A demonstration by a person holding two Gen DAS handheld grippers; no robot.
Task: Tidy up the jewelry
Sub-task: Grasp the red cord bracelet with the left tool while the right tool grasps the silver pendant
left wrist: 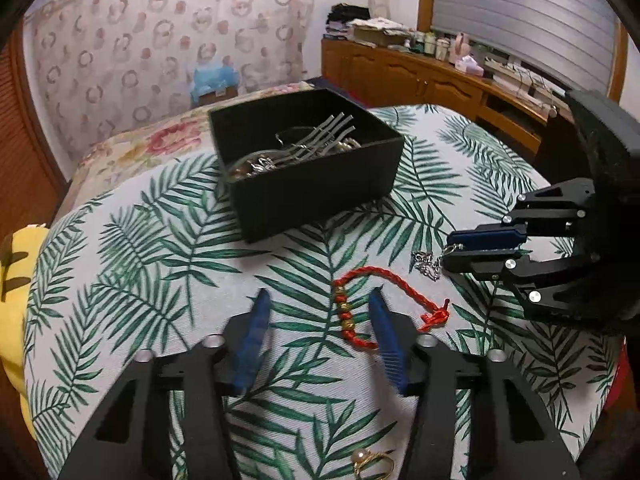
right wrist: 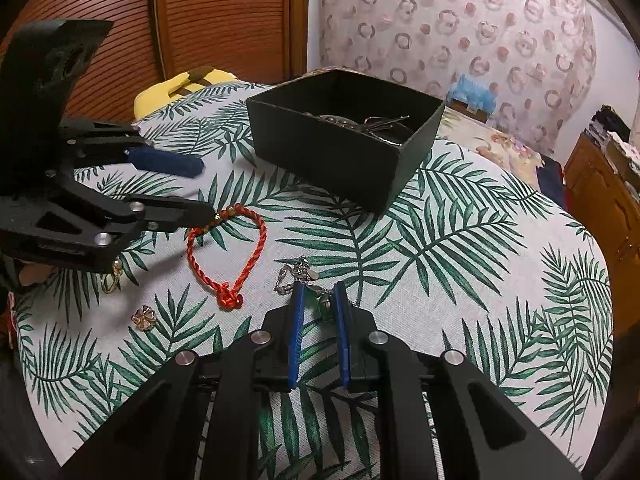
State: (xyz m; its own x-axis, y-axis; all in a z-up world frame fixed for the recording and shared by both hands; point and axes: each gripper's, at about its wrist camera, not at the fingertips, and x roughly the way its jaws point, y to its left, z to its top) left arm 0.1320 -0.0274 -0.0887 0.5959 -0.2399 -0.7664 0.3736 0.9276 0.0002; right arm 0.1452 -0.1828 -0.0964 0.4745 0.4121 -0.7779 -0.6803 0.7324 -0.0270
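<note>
A red braided cord bracelet [left wrist: 352, 312] with gold beads lies on the leaf-print cloth; it also shows in the right wrist view [right wrist: 224, 248]. My left gripper [left wrist: 318, 300] is open, its blue pads on either side of the beaded part. My right gripper [right wrist: 318, 286] is nearly shut around a silver chain with a green pendant [right wrist: 296, 276]; the chain also shows in the left wrist view [left wrist: 430, 262]. A black box [left wrist: 308, 160] holding several silver and gold pieces stands behind.
A gold pearl ring [left wrist: 372, 466] lies near my left gripper's base. A small gold flower charm [right wrist: 145, 317] and a gold ring [right wrist: 112, 276] lie at the left. The round table's edge [right wrist: 592, 320] curves at the right. A yellow cushion [left wrist: 16, 280] sits beyond the left edge.
</note>
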